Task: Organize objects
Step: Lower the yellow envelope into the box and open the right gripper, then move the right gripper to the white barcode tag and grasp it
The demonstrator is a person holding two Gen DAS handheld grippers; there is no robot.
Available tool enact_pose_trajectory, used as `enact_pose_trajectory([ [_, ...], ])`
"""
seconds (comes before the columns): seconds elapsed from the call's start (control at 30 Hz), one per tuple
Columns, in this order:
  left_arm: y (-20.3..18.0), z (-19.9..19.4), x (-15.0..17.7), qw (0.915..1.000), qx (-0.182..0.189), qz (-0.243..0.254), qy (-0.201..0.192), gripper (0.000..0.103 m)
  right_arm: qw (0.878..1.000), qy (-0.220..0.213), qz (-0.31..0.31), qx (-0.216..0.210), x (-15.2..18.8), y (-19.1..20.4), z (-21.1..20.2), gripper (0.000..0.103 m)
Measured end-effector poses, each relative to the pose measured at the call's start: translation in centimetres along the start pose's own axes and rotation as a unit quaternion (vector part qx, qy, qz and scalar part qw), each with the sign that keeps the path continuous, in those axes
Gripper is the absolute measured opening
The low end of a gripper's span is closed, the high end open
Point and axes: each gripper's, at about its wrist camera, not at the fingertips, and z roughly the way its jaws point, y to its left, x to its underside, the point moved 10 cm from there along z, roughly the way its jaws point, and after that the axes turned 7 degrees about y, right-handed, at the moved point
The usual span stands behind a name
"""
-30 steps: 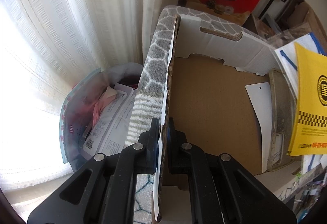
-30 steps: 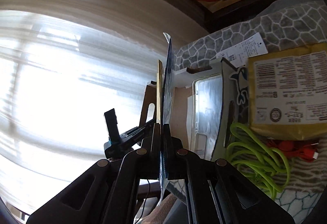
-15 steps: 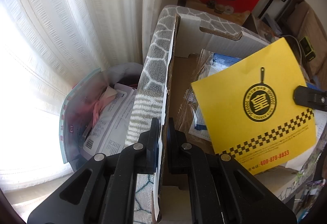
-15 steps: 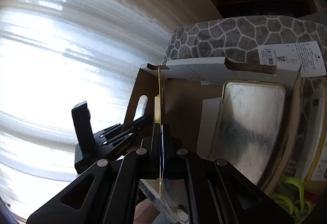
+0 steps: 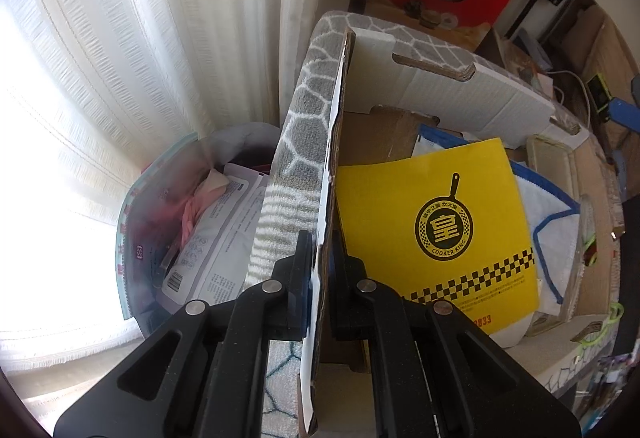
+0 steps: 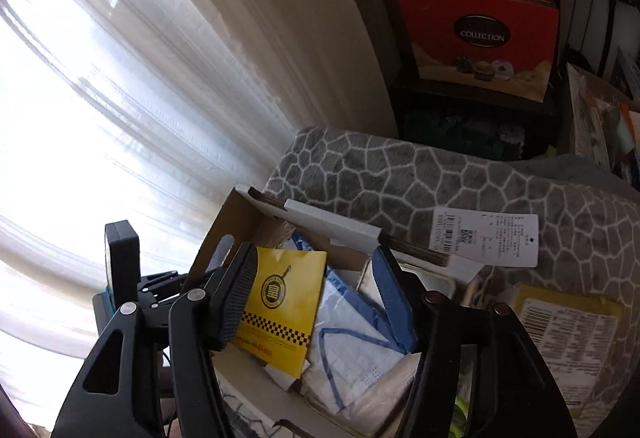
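Note:
An open cardboard box (image 5: 460, 94) stands on a grey patterned blanket. My left gripper (image 5: 320, 250) is shut on the box's left side wall (image 5: 334, 142), pointing steeply down. A yellow booklet (image 5: 436, 230) with a pan logo lies inside the box on a white cloth with blue trim (image 5: 548, 214). In the right wrist view my right gripper (image 6: 314, 254) hangs above the box with its jaws opening. The yellow booklet (image 6: 280, 302) and the cloth (image 6: 352, 338) lie below and between the fingers, free of the pads.
A silver tray (image 5: 552, 166) leans against the box's right wall. A plastic bag of papers (image 5: 200, 222) sits left of the box by the curtain (image 5: 140, 58). A red gift box (image 6: 480, 34), a paper tag (image 6: 486, 238) and a yellow packet (image 6: 568, 330) lie around.
The right gripper swung over the box holding the yellow booklet and cloth, then opened; both now lie in the box. The left gripper kept its grip on the wall.

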Motion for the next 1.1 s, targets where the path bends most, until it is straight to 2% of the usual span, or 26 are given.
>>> enact_pose_trajectory([
  [0.17, 0.2, 0.1, -0.1, 1.0000, 0.004, 0.000, 0.000, 0.005, 1.000, -0.011, 0.010, 0.026, 0.2, -2.8, -2.9, 0.062],
  [0.43, 0.5, 0.0, -0.2, 0.9999, 0.011, 0.001, 0.001, 0.004, 0.997, 0.002, 0.013, 0.082, 1.8, -6.0, -3.4, 0.062],
  [0.8, 3.9, -1.8, -0.6, 0.9996, -0.019, -0.011, -0.015, 0.004, 0.989, 0.044, 0.008, 0.142, 2.6, -8.1, -0.7, 0.057],
  [1.1, 6.5, -1.3, 0.7, 0.9993, -0.017, -0.031, -0.010, 0.004, 0.976, 0.094, -0.002, 0.196, 1.4, -9.6, 3.7, 0.056],
])
